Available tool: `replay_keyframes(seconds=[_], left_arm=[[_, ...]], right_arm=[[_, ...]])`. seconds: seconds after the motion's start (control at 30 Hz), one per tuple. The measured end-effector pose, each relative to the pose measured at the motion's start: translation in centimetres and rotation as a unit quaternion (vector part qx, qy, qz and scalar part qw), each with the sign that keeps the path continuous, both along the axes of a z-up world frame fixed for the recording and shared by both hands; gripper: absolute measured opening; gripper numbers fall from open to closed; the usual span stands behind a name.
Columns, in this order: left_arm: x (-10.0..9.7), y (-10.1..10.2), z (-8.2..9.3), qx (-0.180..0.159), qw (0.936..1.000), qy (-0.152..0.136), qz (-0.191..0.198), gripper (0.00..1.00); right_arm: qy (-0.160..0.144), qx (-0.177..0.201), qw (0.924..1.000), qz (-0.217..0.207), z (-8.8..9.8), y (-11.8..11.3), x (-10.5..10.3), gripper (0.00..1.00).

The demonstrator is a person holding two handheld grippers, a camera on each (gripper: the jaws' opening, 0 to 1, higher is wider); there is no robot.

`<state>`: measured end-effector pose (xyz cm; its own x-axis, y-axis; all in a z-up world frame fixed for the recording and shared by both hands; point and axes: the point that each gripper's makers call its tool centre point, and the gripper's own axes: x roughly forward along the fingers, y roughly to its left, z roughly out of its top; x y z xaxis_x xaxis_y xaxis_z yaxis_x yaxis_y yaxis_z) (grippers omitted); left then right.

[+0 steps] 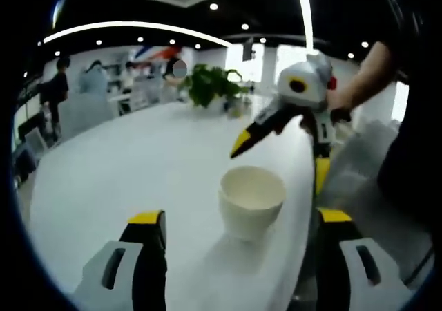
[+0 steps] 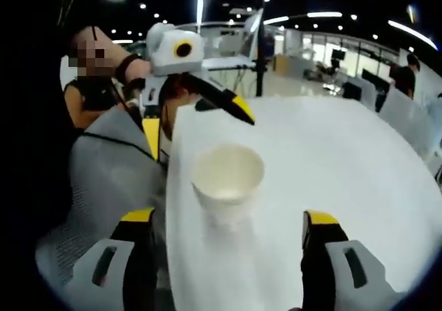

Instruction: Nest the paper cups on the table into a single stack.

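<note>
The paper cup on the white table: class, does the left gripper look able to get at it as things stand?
Probably yes. The left gripper is open, and the upright paper cup stands just ahead between its jaws. The right gripper hovers beyond, not between them, over the table.

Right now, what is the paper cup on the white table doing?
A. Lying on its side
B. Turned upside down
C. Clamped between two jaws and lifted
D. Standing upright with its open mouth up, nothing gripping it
D. The paper cup stands upright on the white table with its open mouth up; the left gripper and the right gripper both sit with jaws spread wide, apart from it.
</note>
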<state>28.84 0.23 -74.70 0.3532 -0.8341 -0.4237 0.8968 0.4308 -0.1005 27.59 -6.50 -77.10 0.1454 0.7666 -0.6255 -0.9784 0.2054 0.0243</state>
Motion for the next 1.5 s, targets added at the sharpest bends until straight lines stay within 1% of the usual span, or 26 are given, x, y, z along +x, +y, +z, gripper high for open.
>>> replay_keyframes(seconds=[0.07, 0.13, 0.23, 0.37, 0.53, 0.6, 0.73, 0.87, 0.9, 1.0, 1.07, 1.13, 1.2, 1.3, 1.4, 1.5], left_arm=[[0.1, -0.2, -0.4, -0.004, 1.0000, 0.006, -0.002, 0.87], [0.0, -0.5, -0.9, 0.004, 0.9999, 0.010, -0.010, 0.87], [0.0, -0.8, -0.7, 0.004, 0.9998, 0.006, -0.019, 0.86], [0.3, -1.0, -0.8, 0.010, 0.9995, -0.001, -0.029, 0.82], [0.2, -1.5, -1.4, 0.007, 0.9991, 0.006, -0.042, 0.79], [-0.1, -1.7, -1.9, 0.021, 0.9983, 0.005, -0.055, 0.78], [-0.3, -2.0, -2.0, 0.024, 0.9973, 0.000, -0.069, 0.75], [-0.3, -2.1, -1.8, 0.023, 0.9966, -0.006, -0.080, 0.67], [-0.3, -2.0, -1.9, 0.025, 0.9964, -0.006, -0.081, 0.65], [0.0, -2.1, -1.8, 0.028, 0.9962, -0.011, -0.082, 0.61], [0.1, -2.3, -1.6, 0.021, 0.9961, -0.013, -0.084, 0.58], [0.2, -2.4, -1.6, 0.024, 0.9957, -0.015, -0.088, 0.58], [0.2, -2.5, -1.7, 0.024, 0.9955, -0.010, -0.091, 0.56], [0.2, -2.6, -1.8, 0.026, 0.9950, -0.013, -0.096, 0.52], [0.0, -2.8, -1.9, 0.026, 0.9945, -0.010, -0.101, 0.47], [-0.2, -3.0, -2.1, 0.026, 0.9938, -0.012, -0.107, 0.45]], right_arm=[[-0.004, -0.010, 0.9999, 0.011, -0.7, 0.1, -0.1, 0.76], [-0.007, -0.015, 0.9997, 0.015, -1.0, 0.2, -0.1, 0.73], [-0.010, -0.016, 0.9996, 0.023, -1.2, 0.3, -0.2, 0.67], [-0.011, -0.009, 0.9996, 0.022, -1.0, 0.7, -0.1, 0.64], [-0.017, -0.003, 0.9996, 0.023, -0.6, 0.8, 0.2, 0.58], [-0.017, -0.001, 0.9996, 0.025, -0.6, 0.8, 0.3, 0.55], [-0.014, 0.000, 0.9995, 0.027, -0.6, 1.0, 0.5, 0.52], [-0.012, 0.005, 0.9994, 0.033, -0.7, 1.4, 0.5, 0.48], [-0.008, 0.007, 0.9993, 0.035, -0.7, 1.6, 0.5, 0.47], [-0.004, 0.009, 0.9992, 0.038, -0.7, 2.0, 0.4, 0.46], [-0.004, 0.013, 0.9991, 0.040, -0.6, 2.3, 0.4, 0.45], [-0.004, 0.012, 0.9989, 0.045, -0.7, 2.4, 0.4, 0.43], [-0.003, 0.012, 0.9987, 0.049, -0.8, 2.5, 0.4, 0.43], [-0.001, 0.013, 0.9987, 0.049, -0.8, 2.5, 0.4, 0.41], [0.001, 0.018, 0.9987, 0.048, -0.8, 2.5, 0.5, 0.40], [0.003, 0.020, 0.9986, 0.048, -0.7, 2.5, 0.5, 0.40]])
